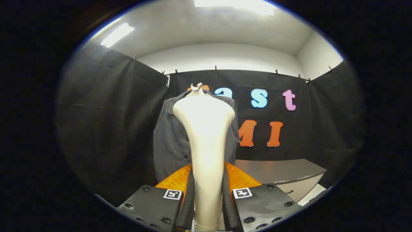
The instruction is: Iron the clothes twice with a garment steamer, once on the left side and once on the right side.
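— Gripping the garment steamer (pixel 206 141), is it?

— Yes. The gripper (pixel 207 199) has its two fingers closed against the steamer's cream handle, one on each side, so the jaws are clamped on it. The handle runs straight up from between the fingers and widens into a broad rounded head.

— And where is the steamer in relation to the shirt (pixel 170 141)?

— Right in front of it. The dark grey shirt hangs on a pale hanger (pixel 196 86) whose hook shows just above the steamer's head. The steamer covers the middle of the shirt; the shirt's fabric shows on both sides of it, more of it to the left, where a row of small dark buttons runs down just beside the handle. Whether the head touches the cloth, I cannot tell.

— Anything else near the steamer?

— Low down, behind the handle and just above the fingers, there is an orange ribbed piece (pixel 239 178) spreading to either side. To the right of the steamer and below the shirt's hem lies a grey table (pixel 283 170). Black cloth (pixel 109 129) hangs behind the shirt and wraps round both sides of the booth.
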### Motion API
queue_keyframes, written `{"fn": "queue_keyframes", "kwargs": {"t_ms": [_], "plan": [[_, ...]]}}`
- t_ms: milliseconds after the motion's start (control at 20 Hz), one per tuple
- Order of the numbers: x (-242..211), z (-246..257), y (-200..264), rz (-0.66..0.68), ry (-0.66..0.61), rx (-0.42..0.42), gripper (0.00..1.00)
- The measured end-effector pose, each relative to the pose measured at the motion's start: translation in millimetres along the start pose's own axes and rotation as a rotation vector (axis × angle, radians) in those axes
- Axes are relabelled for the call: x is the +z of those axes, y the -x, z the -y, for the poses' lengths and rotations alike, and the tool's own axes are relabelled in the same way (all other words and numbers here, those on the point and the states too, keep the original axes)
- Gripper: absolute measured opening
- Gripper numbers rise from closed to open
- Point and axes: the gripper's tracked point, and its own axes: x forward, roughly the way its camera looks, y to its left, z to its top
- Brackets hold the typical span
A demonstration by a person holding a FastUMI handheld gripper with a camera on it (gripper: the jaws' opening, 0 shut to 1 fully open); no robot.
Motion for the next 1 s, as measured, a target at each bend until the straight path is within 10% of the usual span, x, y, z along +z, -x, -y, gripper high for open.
{"fn": "queue_keyframes", "kwargs": {"t_ms": [1000], "plan": [[-7.7, 42.5, 41.1, -0.004, -0.028, -0.178, 0.44]]}}
